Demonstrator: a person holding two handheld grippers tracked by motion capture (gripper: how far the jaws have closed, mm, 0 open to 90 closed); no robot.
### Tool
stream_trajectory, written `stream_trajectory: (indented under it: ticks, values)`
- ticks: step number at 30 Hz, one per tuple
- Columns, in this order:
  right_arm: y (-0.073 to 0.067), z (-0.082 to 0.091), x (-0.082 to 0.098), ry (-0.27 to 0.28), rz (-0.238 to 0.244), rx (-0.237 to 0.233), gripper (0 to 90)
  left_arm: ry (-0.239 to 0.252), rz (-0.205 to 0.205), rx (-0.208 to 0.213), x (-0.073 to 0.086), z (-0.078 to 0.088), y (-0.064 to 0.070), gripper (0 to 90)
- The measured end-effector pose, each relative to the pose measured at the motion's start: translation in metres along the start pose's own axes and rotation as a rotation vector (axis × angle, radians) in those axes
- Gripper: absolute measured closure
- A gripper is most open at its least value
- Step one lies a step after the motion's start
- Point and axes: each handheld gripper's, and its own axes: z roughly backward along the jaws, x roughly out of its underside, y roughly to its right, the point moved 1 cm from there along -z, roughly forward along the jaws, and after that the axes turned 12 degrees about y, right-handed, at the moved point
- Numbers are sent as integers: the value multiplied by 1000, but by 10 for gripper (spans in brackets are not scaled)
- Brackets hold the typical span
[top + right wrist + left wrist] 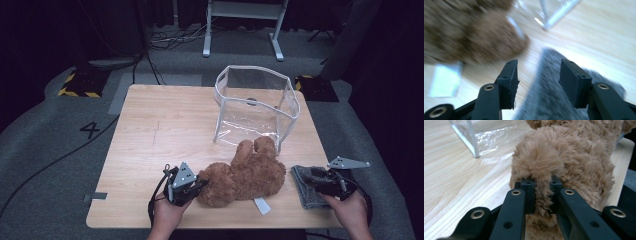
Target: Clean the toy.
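Teddy bear [247,175], shaggy brown fur, lying flat, white tag

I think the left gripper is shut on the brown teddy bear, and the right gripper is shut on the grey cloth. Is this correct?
Not quite. The right gripper is open: in the right gripper view its jaws stand apart above the grey cloth without pressing it. The rest is correct: in the left gripper view the left gripper is shut on the brown teddy bear.

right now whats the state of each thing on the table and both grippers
teddy bear: lying flat, fur pinched
clear bag: upright, top open, empty
grey cloth: bunched at table edge
left gripper: shut on the bear
right gripper: open above the cloth
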Motion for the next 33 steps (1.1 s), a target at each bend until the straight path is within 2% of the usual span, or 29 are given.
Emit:
stream_trajectory:
  ticks: [1, 4, 5, 6, 10, 13, 15, 17, 21, 25, 26, 29, 33]
  values:
    - [3, -1, 3, -21, -4, 14, 474, 1, 13, 1, 2, 0, -1, 812]
    - [10, -6, 12, -66, -10, 47, 458, 4, 1, 2, 3, 1, -1, 812]
    - [12, -7, 15, -82, -9, 51, 451, 10, 6, 7, 4, 1, 1, 812]
    - [13, -10, 18, -102, -11, 51, 444, 10, -9, 7, 4, 1, 2, 812]
    - [14, -19, 25, -161, -10, 65, 426, 7, -22, 14, 5, 1, 4, 811]
    - [14, -27, 31, -220, -3, 76, 438, 11, -25, 17, 5, 1, 4, 810]
    - [14, -30, 33, -239, 19, 94, 478, 11, -22, 22, 5, 1, 4, 810]
    - [12, -30, 32, -248, 45, 117, 559, 11, -15, 26, 6, 1, 4, 809]
    - [12, -30, 29, -273, 52, 121, 734, 12, -14, 30, 6, 2, 5, 809]
    - [14, -28, 27, -253, 37, 107, 778, 14, -13, 33, 6, 2, 5, 809]
    - [15, -22, 23, -200, -3, 77, 784, 15, -13, 33, 7, 2, 5, 808]
    - [13, -13, 16, -138, -16, 50, 786, 13, -12, 34, 7, 2, 5, 808]
    - [3, 6, -1, -44, 3, 15, 786, 14, -20, 34, 7, 3, 6, 808]
